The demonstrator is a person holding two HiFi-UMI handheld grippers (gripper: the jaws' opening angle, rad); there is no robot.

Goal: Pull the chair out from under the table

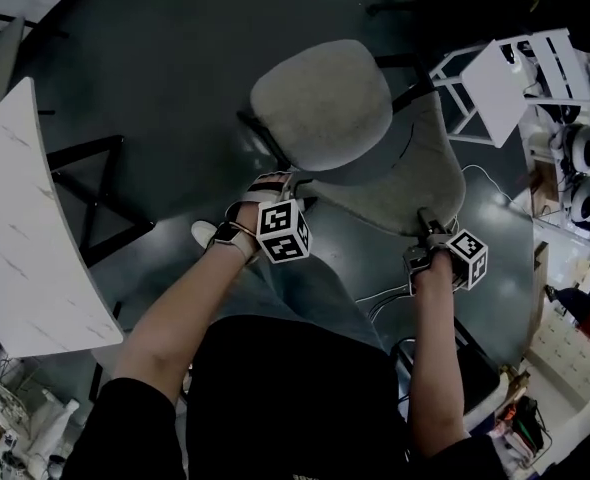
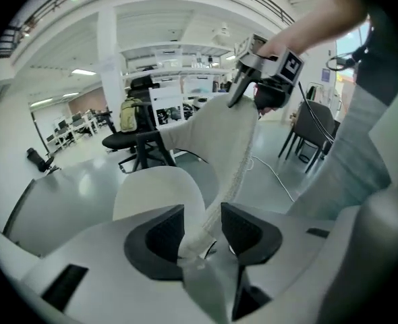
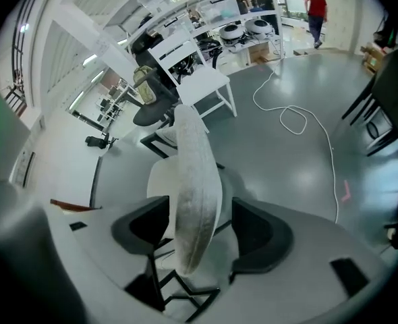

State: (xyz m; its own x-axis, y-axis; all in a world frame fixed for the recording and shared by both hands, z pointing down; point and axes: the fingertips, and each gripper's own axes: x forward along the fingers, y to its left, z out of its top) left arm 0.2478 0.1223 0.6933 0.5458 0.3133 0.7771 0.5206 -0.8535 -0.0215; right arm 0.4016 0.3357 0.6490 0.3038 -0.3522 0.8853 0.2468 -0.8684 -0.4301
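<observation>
floor [image 1: 155, 68] is showing open and grey all round; white table [image 1: 25, 218] is sitting at the left of the head view. the chair [image 1: 320, 103] is standing out on bare floor, well apart from that table, with no part of it under the top. its seat is lying on the far side from the person. the backrest [image 1: 405, 183] is facing the person, and both grippers are sitting on its top edge, one towards each end.

step, as I'm reading it: the pull-out is looking done and we're in the let-go.

right gripper [image 3: 199, 238]: jaws are standing wide apart, straddling the backrest edge, with clear gaps showing on both sides of the fabric. it's gripping nothing.

left gripper [image 2: 202, 231]: jaws are standing partly open, with the backrest edge running between the pads. fabric is lying against one pad and a thin gap is showing at the other, so I'm calling it slack, not clamped. close call.

next move, my guess: lifting both grippers straight up off the edge so the pads aren't dragging the fabric and nudging the chair. the left one is needing the cleaner exit, since it has the least clearance. I'm also keeping an eye on the white chair [image 1: 495, 88] off to the right when backing away.
</observation>
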